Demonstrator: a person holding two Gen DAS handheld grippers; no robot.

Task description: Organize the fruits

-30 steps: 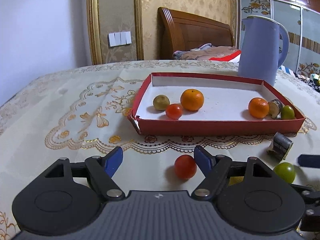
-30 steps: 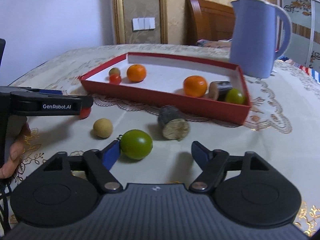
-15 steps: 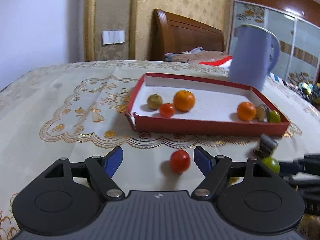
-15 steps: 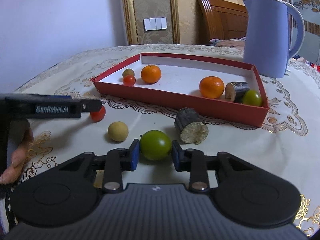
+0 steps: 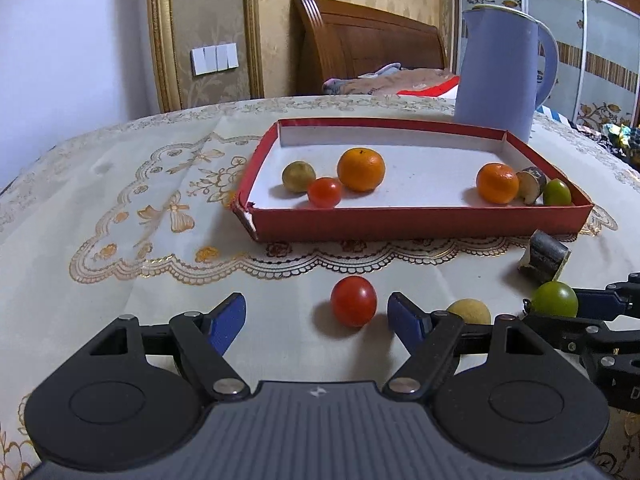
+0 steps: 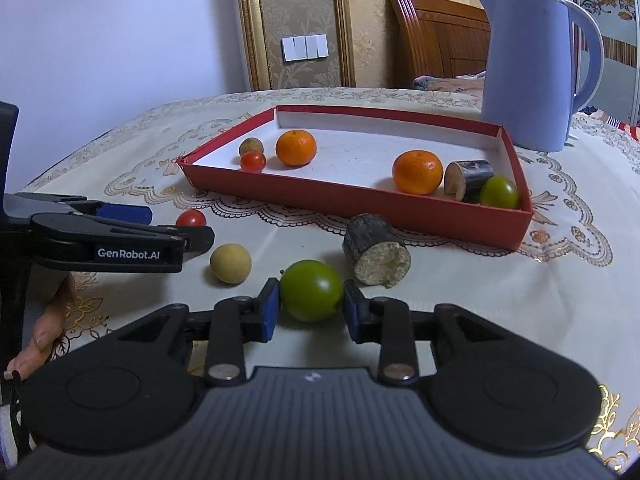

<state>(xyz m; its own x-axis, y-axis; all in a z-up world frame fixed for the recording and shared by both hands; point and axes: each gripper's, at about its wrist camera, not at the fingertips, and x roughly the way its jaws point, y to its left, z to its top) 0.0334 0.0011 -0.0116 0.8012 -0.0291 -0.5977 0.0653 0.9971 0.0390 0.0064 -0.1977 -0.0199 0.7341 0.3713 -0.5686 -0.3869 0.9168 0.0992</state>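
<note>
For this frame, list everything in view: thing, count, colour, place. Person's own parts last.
Tray: 1, red with white floor, mid-table.
Oranges: 2, orange, in tray, one left, one right.
Small tomatoes: 2, red; one in tray, one on cloth between the left tongs' open pads.
Green fruits: 2; one in tray's right corner, one on cloth in right tongs.
Brownish round fruit: 1, in tray, left.
Tan round fruit: 1, on cloth.
Dark-barked stubs: 2; one in tray, one on cloth.
Kettle: 1, lavender, behind tray.
Tablecloth: 1, cream and gold.
Left tongs: open.
Right tongs: shut on green fruit.
Hand: left edge.
</note>
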